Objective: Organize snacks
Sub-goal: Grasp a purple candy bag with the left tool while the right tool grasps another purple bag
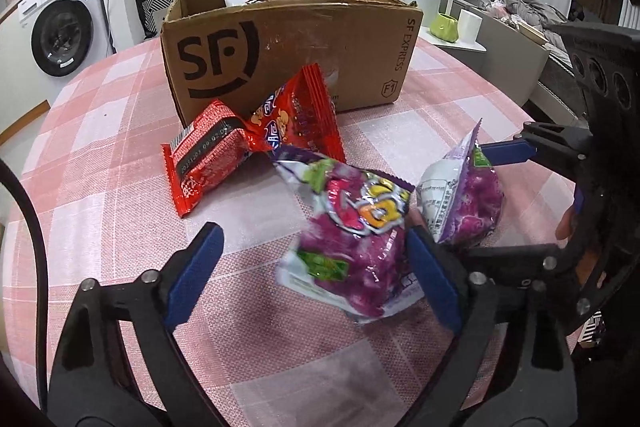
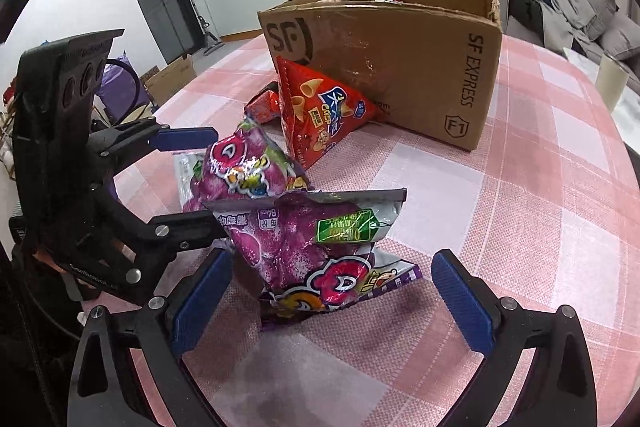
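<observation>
Left gripper (image 1: 316, 267) spread around purple bag (image 1: 352, 247) at lower centre, not clamped; right gripper (image 2: 332, 291) likewise released around second bag (image 2: 316, 251). Box (image 1: 288, 43) behind.

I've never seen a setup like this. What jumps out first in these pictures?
Two shiny purple snack bags lie on the pink checked tablecloth, each between the wide blue fingers of a handheld gripper. Behind them, red snack packs lean by an open cardboard box marked SF.
</observation>
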Available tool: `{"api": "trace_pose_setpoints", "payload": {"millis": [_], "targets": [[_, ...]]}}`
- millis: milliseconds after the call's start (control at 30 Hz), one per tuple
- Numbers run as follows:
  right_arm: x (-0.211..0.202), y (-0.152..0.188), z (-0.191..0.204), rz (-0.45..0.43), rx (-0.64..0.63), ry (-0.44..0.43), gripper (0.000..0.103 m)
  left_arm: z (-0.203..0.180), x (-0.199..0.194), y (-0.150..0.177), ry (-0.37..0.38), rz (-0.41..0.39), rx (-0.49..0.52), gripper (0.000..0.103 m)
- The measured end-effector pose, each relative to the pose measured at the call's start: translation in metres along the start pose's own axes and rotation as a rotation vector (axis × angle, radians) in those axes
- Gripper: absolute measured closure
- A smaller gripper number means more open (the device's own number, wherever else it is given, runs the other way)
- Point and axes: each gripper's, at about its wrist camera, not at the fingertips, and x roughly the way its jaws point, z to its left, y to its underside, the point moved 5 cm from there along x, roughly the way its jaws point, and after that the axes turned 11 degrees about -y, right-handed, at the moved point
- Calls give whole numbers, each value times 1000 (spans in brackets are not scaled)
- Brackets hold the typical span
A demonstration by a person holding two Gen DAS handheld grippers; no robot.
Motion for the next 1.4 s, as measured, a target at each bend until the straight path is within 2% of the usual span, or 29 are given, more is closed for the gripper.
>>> {"api": "trace_pose_setpoints", "payload": {"millis": [200, 267, 433, 967, 1167, 1333, 1400], "targets": [[1, -1, 1, 0, -5, 2, 8, -8, 1, 2, 56, 6, 17, 36], [2, 0, 1, 2, -5, -5, 11, -13, 2, 3, 74, 11, 33, 53], [1, 0, 4, 2, -19, 2, 14, -18, 2, 3, 101, 11, 37, 62], [-3, 0, 8, -5, -51, 25, 19, -12, 0, 3, 103, 7, 32, 66], [-10, 0, 9, -26, -63, 16, 31, -10, -2, 3, 101, 6, 29, 67], [-19, -2, 7, -59, -49, -19, 46, -9, -2, 3, 106, 2, 28, 67], [-21, -2, 6, -63, -51, -19, 48, -9, -3, 3, 108, -2, 28, 68]]}}
